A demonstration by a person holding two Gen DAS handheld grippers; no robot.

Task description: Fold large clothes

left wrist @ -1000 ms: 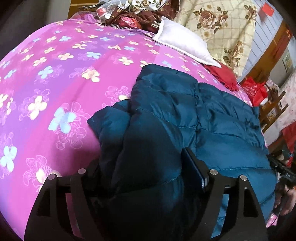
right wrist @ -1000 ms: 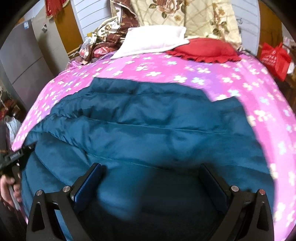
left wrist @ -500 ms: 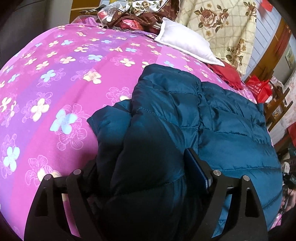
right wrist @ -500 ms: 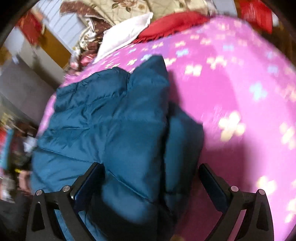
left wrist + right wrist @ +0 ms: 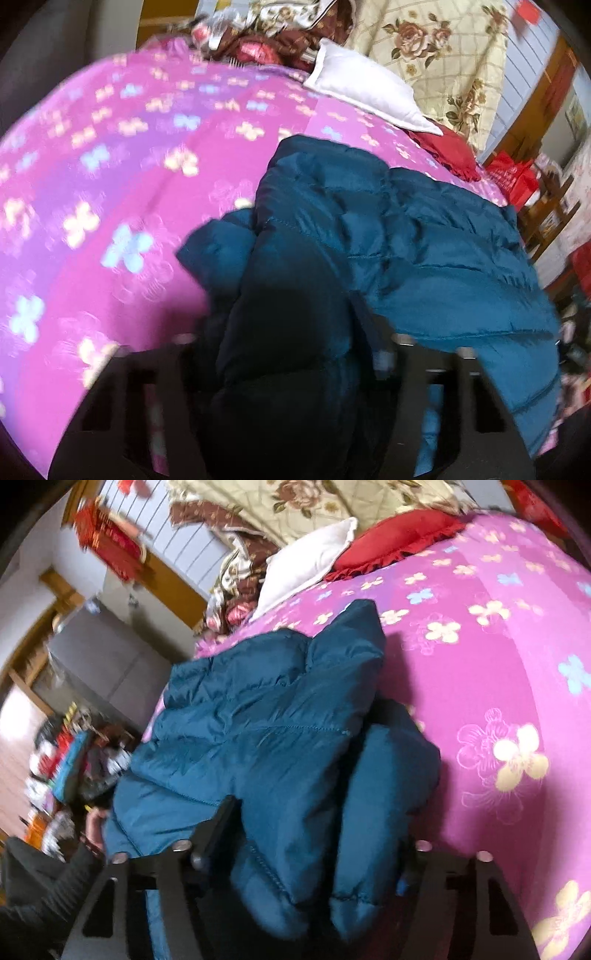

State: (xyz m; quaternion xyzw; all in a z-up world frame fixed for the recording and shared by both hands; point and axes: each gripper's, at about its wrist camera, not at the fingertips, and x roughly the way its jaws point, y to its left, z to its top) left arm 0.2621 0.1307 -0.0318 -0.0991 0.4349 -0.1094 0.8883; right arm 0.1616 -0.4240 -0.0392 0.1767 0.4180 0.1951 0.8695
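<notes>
The blue coat lies bunched on the pink bed, near its front edge. The left gripper and right gripper are both closing on thick folds at the coat's 2 ends. I think both should squeeze firmly, then lift together.

Both grippers closing on jacket

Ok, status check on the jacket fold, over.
Left gripper and right gripper both closing, bunched folds of the teal puffer jacket between their jaws. Jacket lies part-folded on the pink floral bedspread. Nothing blocking.
</notes>
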